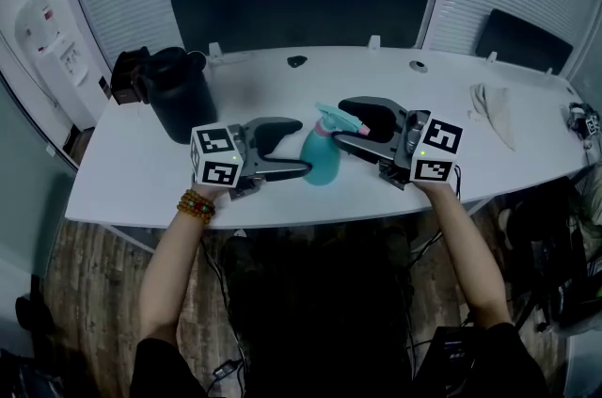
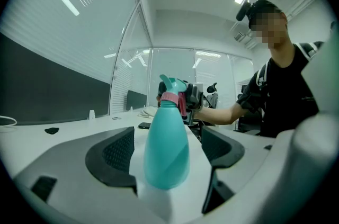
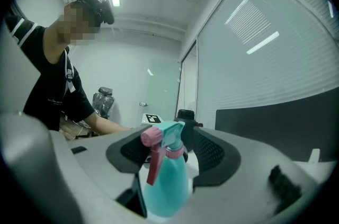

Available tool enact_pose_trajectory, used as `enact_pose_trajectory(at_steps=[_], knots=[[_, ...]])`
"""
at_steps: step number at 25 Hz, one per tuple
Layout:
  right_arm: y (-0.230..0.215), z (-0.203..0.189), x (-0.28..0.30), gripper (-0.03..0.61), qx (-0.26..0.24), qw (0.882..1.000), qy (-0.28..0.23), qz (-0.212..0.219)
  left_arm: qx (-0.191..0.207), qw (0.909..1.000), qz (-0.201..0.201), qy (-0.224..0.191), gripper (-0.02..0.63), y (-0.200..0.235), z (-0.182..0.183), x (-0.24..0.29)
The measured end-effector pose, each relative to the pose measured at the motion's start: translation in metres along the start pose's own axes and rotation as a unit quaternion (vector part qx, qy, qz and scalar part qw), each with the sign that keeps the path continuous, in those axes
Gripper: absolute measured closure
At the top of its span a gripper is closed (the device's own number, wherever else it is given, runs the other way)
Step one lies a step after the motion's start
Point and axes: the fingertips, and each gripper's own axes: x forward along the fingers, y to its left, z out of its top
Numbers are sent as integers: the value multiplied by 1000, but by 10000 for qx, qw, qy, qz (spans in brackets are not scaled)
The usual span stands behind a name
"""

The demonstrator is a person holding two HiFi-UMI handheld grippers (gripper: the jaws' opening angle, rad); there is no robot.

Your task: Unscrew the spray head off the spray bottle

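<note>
A teal spray bottle point(image 1: 321, 163) with a teal and pink spray head point(image 1: 335, 120) stands upright on the white table point(image 1: 132, 175), near its front edge. My left gripper point(image 1: 299, 149) comes in from the left at the height of the bottle's body. In the left gripper view the body point(image 2: 167, 149) sits between the wide jaws with a gap on each side. From the right, my right gripper point(image 1: 339, 123) reaches in at the top of the bottle. In the right gripper view the spray head point(image 3: 164, 138) is framed by the pads point(image 3: 209, 151), which do not press on it.
A black jug point(image 1: 179, 97) and a dark box point(image 1: 128, 74) stand at the table's left. A folded cloth point(image 1: 495, 111) lies at the right. Two small dark items point(image 1: 296, 61) point(image 1: 418, 65) lie near the back edge. Dark screens line the wall behind.
</note>
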Motion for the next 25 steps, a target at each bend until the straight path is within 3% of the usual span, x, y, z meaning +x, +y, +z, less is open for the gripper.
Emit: enact_pose_trajectory(at_steps=[5,10,14,19,20,22,25], knots=[[4,13,-26,353,-97,9995,-200,-230,-95,9970,497,-585,236,-1,18,-37],[11,15,-72,353,-32,9958,-508,-764,-145,9828,1188,-1405,236,-24,40,-68],[47,-5,-82,353,278,9959,-454,-733,-24,9826,1242,-1379,236,-63,40,-62],[109,-25,-72,353,343,9979,-394,-381,288,9882,1125,-1003,241,-116,21,-25],[119,-29,-69,354,317,9980,-416,-346,352,9889,1102,-936,257,-126,14,-18],[136,-34,-65,354,321,9975,-511,-368,474,9885,1136,-878,354,-146,1,-6],[155,-45,-61,354,361,9969,-486,-509,537,9812,1349,-1271,541,-167,-14,-3]])
